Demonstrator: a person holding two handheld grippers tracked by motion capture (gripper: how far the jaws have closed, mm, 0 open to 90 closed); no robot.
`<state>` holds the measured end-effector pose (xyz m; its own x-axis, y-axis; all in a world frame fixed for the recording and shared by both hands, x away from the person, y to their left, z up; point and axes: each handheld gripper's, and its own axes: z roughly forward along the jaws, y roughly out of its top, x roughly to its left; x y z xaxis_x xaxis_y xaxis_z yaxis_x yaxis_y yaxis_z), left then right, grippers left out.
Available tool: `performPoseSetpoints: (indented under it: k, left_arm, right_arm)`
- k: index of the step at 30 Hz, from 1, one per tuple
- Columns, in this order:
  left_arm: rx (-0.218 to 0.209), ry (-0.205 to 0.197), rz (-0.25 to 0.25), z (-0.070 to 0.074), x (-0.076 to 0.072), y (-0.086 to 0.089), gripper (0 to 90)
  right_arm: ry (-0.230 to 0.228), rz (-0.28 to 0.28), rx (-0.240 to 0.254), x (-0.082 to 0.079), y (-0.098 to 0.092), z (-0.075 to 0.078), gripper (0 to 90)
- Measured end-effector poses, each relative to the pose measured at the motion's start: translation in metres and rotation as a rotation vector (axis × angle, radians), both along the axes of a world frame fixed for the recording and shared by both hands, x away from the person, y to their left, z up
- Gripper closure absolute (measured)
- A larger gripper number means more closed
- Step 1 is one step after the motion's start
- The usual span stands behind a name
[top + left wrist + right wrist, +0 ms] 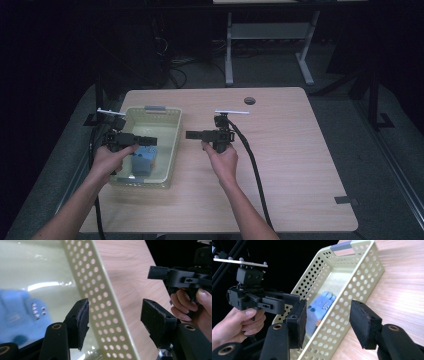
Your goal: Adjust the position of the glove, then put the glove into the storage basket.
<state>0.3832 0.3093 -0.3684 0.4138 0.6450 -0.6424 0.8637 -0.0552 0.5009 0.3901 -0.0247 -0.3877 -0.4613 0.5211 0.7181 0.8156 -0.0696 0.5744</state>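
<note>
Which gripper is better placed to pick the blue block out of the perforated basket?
Left, probably. The left gripper hangs open over the cream perforated plastic basket, right above the blue block. The right gripper is open too, but outside the basket's wall.

From my remote station the high view gives a light wood-grain table (280,165) with rounded corners, centred in frame. A round cable hole (249,100) sits near its far edge, at about 1 o'clock from the table's centre. A small grey tape strip (346,200) lies near the corner at 4 o'clock. Beyond the far edge, at 12 o'clock, I see the white legs and crossbar of a second desk (270,35), with dark cables (175,70) loose on the floor at 11 o'clock. The floor (350,120) is grey carpet. The room is dim; light falls mostly on the tabletop, and the surroundings go nearly black at 9 and 3 o'clock.
</note>
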Motion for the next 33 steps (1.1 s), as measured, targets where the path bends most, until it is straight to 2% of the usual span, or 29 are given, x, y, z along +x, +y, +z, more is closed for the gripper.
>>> performPoseSetpoints:
  k: [7, 13, 20, 33]
  left_arm:
    - [-0.028, -0.027, -0.012, 0.004, -0.002, -0.014, 35.6]
    - [-0.058, -0.041, -0.028, 0.007, -0.002, -0.027, 31.9]
    - [-0.056, -0.037, -0.045, 0.005, -0.002, -0.035, 31.3]
    - [-0.059, -0.046, -0.076, 0.006, -0.002, -0.053, 31.1]
  right_arm:
    - [-0.008, -0.019, 0.022, -0.002, -0.020, 0.001, 44.1]
    - [0.004, -0.043, 0.022, -0.004, -0.039, -0.002, 41.8]
    - [-0.006, -0.054, 0.020, -0.006, -0.053, -0.001, 40.6]
    - [0.003, -0.092, 0.022, -0.011, -0.079, -0.008, 39.5]
